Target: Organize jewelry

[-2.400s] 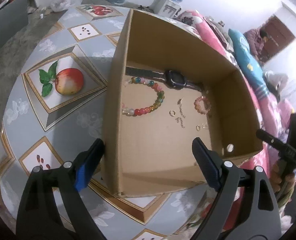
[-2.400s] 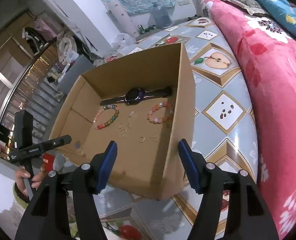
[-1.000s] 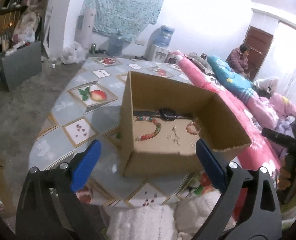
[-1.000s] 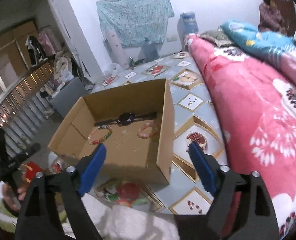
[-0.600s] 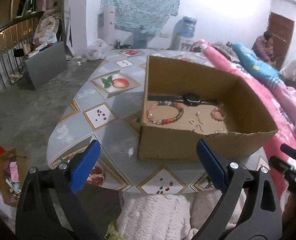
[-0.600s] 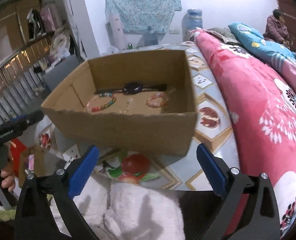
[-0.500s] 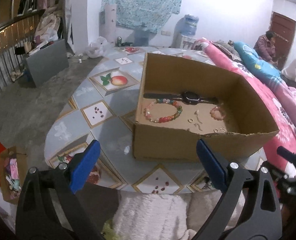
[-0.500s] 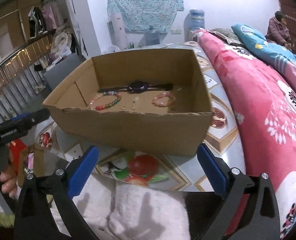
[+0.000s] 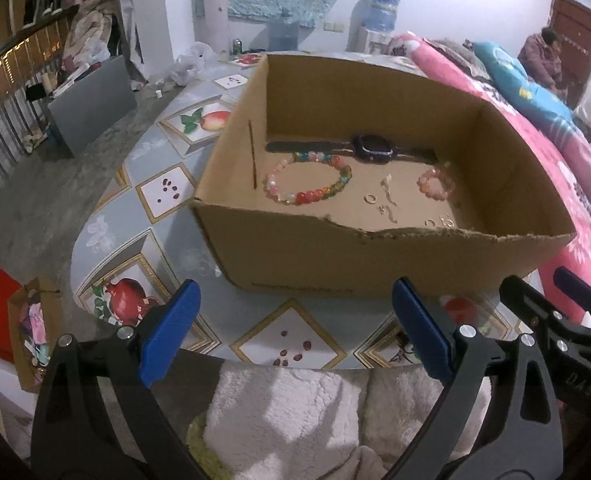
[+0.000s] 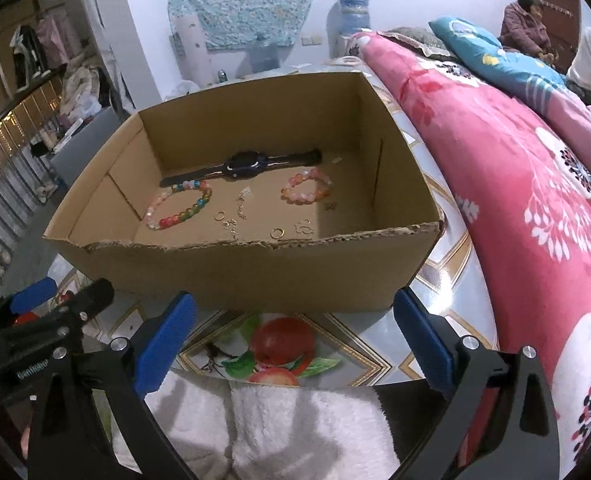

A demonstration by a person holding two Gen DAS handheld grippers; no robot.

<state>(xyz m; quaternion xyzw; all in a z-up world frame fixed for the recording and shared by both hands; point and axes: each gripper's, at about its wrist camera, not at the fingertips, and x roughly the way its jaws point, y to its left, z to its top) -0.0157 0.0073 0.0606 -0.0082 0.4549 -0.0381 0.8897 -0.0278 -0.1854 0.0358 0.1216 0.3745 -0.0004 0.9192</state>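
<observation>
Both grippers have pulled back from over the cardboard box to its near side, and it now sits just beyond their tips.

On the fruit-patterned table, beside the pink floral blanket, the open box holds all the jewelry: a black watch along the back wall, 1 large multicoloured bead bracelet to the left, 1 smaller pink bead bracelet to the right, and small gold rings and earrings between them. The left gripper and right gripper each have their 2 blue-padded fingers spread wide, with nothing between them.
</observation>
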